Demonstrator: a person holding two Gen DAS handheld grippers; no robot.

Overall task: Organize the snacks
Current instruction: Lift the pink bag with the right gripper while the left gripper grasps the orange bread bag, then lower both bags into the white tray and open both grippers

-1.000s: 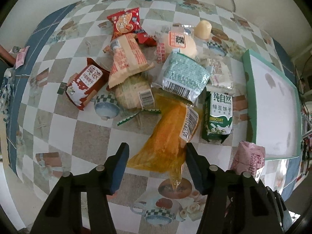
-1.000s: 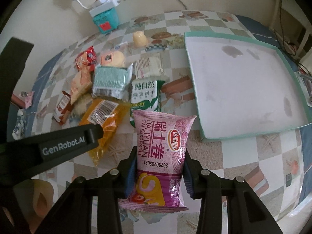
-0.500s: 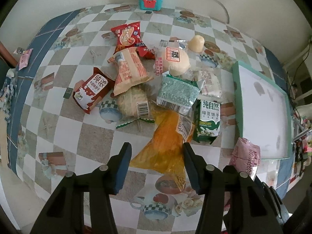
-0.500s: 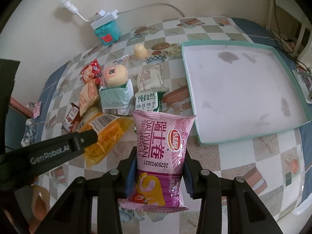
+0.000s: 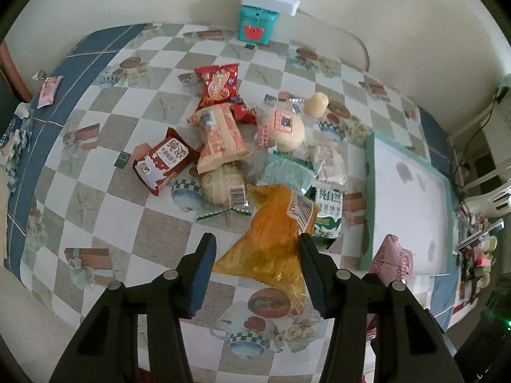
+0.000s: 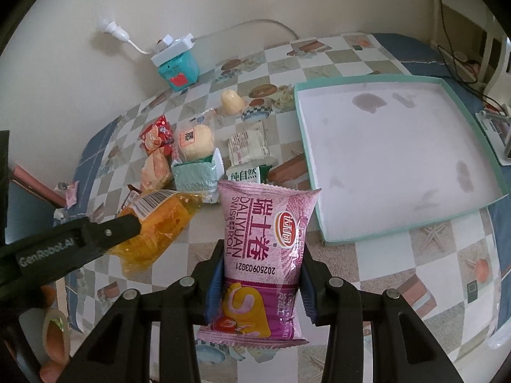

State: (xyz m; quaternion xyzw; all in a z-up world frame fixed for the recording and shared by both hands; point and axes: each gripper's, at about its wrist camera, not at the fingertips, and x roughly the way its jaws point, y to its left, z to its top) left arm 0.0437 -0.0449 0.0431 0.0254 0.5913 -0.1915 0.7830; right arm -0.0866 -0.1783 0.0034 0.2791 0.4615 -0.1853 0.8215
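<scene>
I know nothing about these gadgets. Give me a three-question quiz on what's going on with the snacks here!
1. True or false: the tray already holds snacks.
2. Which gripper grips the pink pack: A) left B) right?
3. Fill in: the open left gripper's fingers straddle the ___ bag.

Key: 1 false, the tray is bare. 2 B. 3 orange.

Both wrist views overlook the snack-strewn table from above.
</scene>
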